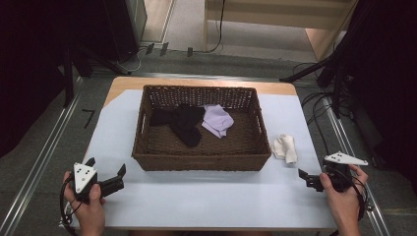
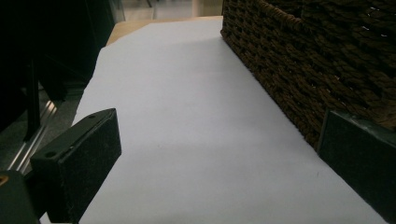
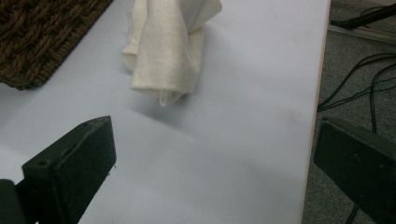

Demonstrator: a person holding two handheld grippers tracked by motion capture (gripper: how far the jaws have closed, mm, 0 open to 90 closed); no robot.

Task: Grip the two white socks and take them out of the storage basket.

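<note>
Your left gripper (image 1: 105,168) sits at the near-left corner of the tabletop (image 1: 206,191), fingers spread wide, nothing between them. In the left gripper view the two fingers (image 2: 79,161) frame bare white surface, with the side wall of the basket (image 2: 299,70) just beside the far finger, not touching as far as I can tell.

Your right gripper (image 1: 302,177) is at the near-right edge of the tabletop, fingers also apart and empty. In the right gripper view one finger (image 3: 70,170) hangs over the white surface, the other over the floor past the table edge.

White cloth (image 1: 285,148) lies crumpled on the tabletop, just right of the basket (image 1: 201,162), between it and your right gripper. In the right gripper view it's ahead of the fingers, clear of them, with a corner of the basket at upper left.

Inside the basket: black cloth (image 1: 183,122) across the middle, a light purple cloth (image 1: 217,120) touching it on the right side. Both lie on the basket floor.

Your hands hold both grippers low, near the tabletop's front edge. Cables (image 1: 319,105) run along the floor to the right of the table.
</note>
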